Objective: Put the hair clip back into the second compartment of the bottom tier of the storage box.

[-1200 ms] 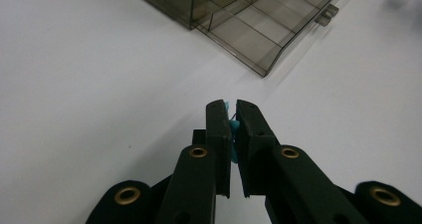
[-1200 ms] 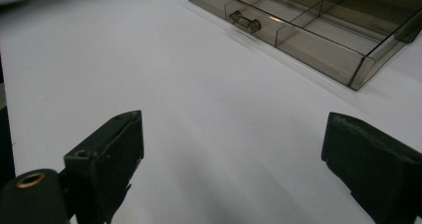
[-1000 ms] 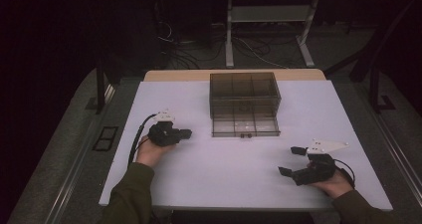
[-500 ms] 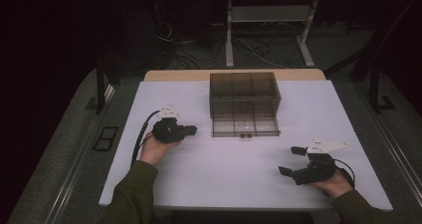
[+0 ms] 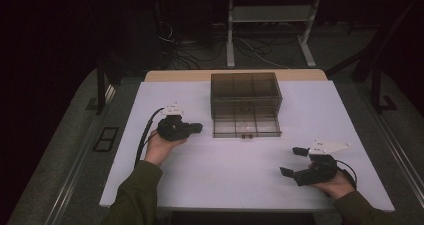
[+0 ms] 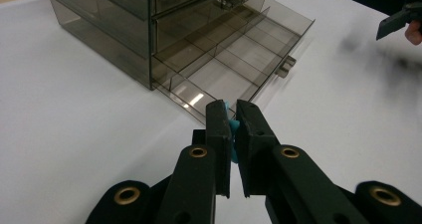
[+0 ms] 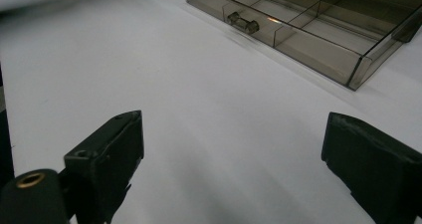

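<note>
The left gripper [image 6: 231,119] pinches a small blue piece [image 6: 230,125], mostly hidden between its jaws, just short of the open bottom drawer [image 6: 234,55] of the smoky drawer box [image 5: 245,97]. The right gripper [image 5: 294,161] rests wide, well apart.

Dim room, white table [image 5: 240,170], cabled floor [image 5: 200,60]

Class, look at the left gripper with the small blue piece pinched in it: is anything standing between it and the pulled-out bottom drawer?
Nothing visible does. The left gripper holds the small blue piece near the open drawer, with bare white table between.
</note>
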`<state>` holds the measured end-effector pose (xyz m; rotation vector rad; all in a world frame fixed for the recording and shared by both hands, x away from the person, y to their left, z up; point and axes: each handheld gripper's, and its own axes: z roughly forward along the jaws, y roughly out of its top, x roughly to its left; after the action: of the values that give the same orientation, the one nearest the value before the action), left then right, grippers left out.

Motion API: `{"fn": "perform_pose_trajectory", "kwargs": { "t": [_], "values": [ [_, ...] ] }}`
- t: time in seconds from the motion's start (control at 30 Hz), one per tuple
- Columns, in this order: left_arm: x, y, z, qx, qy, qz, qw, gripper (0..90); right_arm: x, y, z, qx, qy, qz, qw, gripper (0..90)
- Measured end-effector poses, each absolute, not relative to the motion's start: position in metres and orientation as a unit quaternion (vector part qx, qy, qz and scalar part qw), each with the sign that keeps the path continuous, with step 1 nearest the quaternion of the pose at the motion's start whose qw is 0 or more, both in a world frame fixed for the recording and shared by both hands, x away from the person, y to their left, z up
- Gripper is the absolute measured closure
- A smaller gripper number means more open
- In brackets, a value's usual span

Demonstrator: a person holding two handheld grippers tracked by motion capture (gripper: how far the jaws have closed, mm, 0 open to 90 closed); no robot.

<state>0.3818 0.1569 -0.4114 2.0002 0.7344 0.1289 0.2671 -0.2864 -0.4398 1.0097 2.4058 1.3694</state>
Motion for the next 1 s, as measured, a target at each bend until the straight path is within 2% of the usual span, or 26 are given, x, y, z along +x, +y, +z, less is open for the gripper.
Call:
{"fn": "perform_pose_trajectory", "kwargs": {
  "t": [1.0],
  "values": [
    [0.405,0.123,-0.402,0.821,0.276,0.042,0.498,84.2,0.267,-0.288,-0.440,0.343,0.810,0.465,0.098,8.9]
  ]
}}
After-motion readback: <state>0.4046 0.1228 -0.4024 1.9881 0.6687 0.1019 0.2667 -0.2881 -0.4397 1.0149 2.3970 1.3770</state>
